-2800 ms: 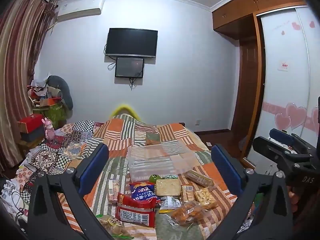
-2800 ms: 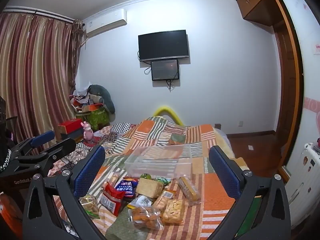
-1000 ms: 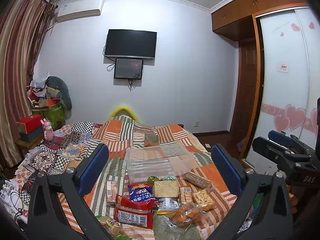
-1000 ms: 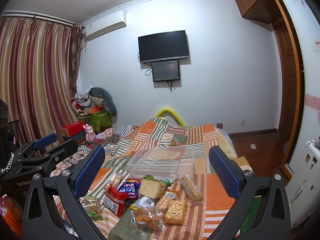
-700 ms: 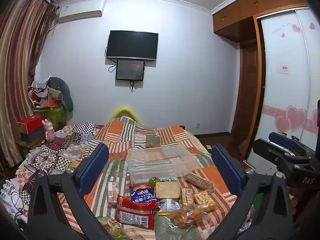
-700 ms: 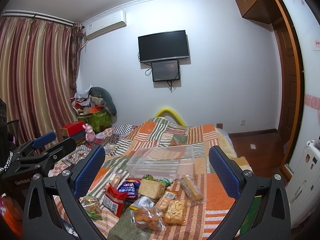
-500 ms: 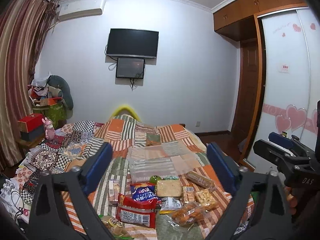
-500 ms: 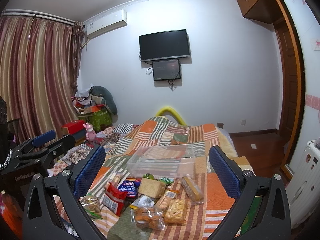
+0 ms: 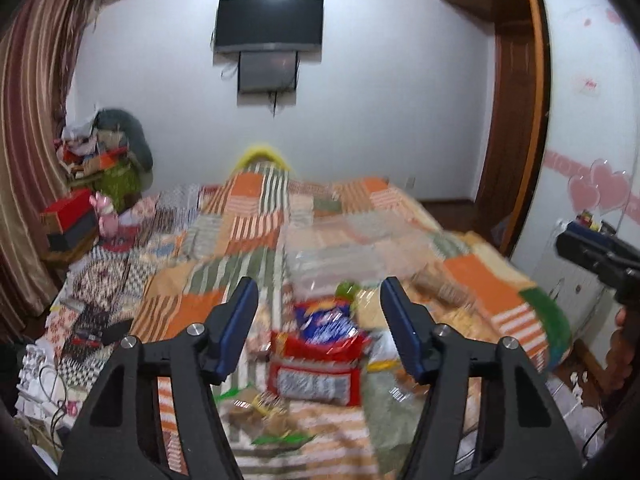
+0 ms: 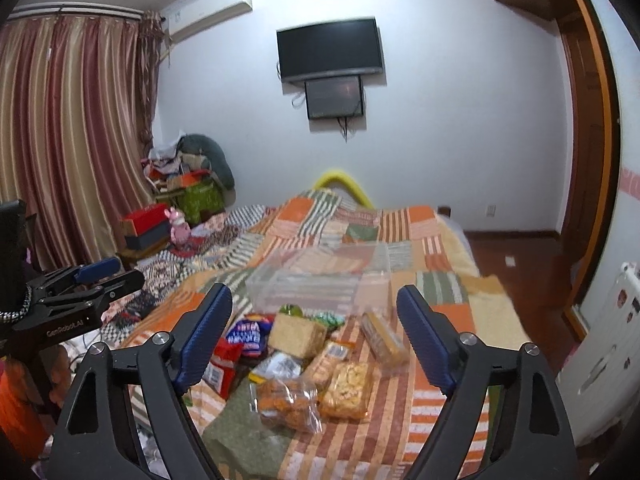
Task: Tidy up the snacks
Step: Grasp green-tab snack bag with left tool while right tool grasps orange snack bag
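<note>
Both grippers, left [image 9: 316, 316] and right [image 10: 316, 334], hang spread and empty above a heap of snacks [image 10: 304, 360] on a bed.

Loose packets lie just before a clear plastic bin [image 10: 320, 284], likely their destination, so neither claw grips anything yet. Everything rests on a striped patchwork quilt [image 10: 448, 308]; 2 wall screens [image 10: 330, 50], red curtains [image 10: 68, 128] and a wardrobe [image 9: 592, 120] frame the bedroom.

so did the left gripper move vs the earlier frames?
Yes. The left gripper has moved forward and down toward the snack pile: the red snack bag looms larger between narrower-set fingers, and the wall TV sits higher in view.
</note>
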Demonstrator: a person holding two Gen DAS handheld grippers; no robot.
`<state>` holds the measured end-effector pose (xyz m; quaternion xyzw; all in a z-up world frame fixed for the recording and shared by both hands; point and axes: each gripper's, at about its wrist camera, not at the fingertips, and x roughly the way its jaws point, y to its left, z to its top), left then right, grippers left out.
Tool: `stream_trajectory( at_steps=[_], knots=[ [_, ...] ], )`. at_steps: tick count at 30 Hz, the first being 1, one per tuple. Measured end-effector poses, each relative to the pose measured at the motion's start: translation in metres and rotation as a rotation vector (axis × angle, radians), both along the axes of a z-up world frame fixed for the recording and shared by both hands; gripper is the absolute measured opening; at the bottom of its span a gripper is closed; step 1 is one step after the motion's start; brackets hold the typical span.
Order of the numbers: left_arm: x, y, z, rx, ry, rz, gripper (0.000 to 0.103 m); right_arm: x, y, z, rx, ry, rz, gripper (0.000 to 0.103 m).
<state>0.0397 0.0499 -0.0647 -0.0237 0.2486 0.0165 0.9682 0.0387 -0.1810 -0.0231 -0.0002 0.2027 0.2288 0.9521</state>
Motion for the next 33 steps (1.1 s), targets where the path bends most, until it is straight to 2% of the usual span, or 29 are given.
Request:
stream_trajectory(
  at_steps=[3, 10, 19, 23, 30, 33],
  knots=[
    [0.007, 0.017, -0.018, 0.002, 0.066, 0.006, 0.059, 0.01, 0.003, -0.014, -0.028, 0.061, 0.003, 0.08],
    [0.021, 0.053, -0.068, -0.028, 0.233, 0.018, 0.059, 0.027, 0.012, -0.051, -0.1, 0.192, 0.009, 0.079],
    [0.031, 0.068, -0.125, -0.098, 0.404, -0.02, 0.059, 0.046, 0.027, -0.087, -0.128, 0.351, 0.059, 0.079],
    [0.034, 0.067, -0.141, -0.065, 0.435, -0.021, 0.064, 0.052, 0.039, -0.101, -0.147, 0.408, 0.089, 0.073],
    [0.033, 0.074, -0.158, -0.096, 0.441, -0.017, 0.076, 0.056, 0.06, -0.113, -0.181, 0.466, 0.148, 0.069],
    [0.033, 0.078, -0.162, -0.105, 0.445, -0.014, 0.085, 0.058, 0.067, -0.118, -0.217, 0.469, 0.147, 0.07]
  ],
)
